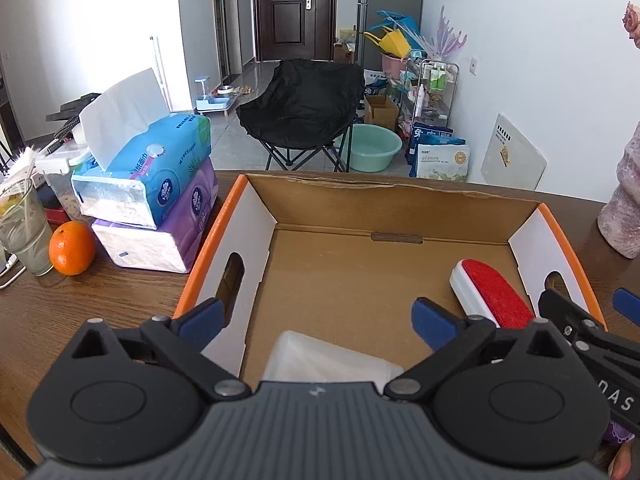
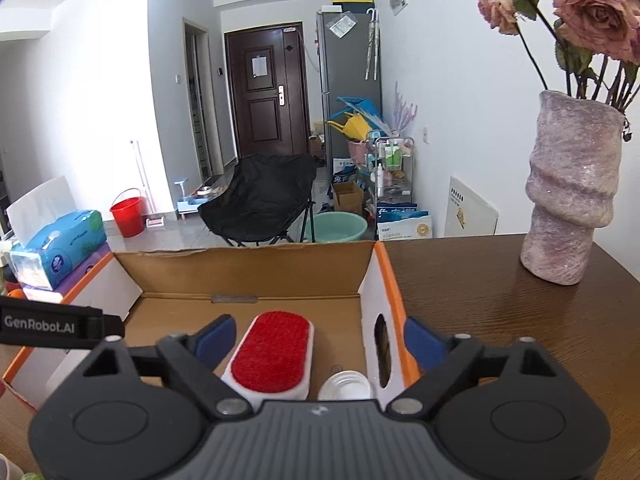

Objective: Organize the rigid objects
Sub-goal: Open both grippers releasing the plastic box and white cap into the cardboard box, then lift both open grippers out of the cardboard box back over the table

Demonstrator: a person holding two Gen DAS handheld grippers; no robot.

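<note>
Lying in cardboard box (image 2: 248,268), red brush (image 2: 270,354), both tongs spread wide

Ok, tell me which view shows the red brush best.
The right wrist view: the red brush lies nearly whole, its red pad facing up, in the cardboard box. In the left wrist view the same brush sits off to the side, its near end hidden behind the left tongs.

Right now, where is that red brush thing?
The red brush lies flat inside the cardboard box, near its right-hand wall. In the right wrist view it sits between the open tool's pads, with a small clear container beside it.
</note>
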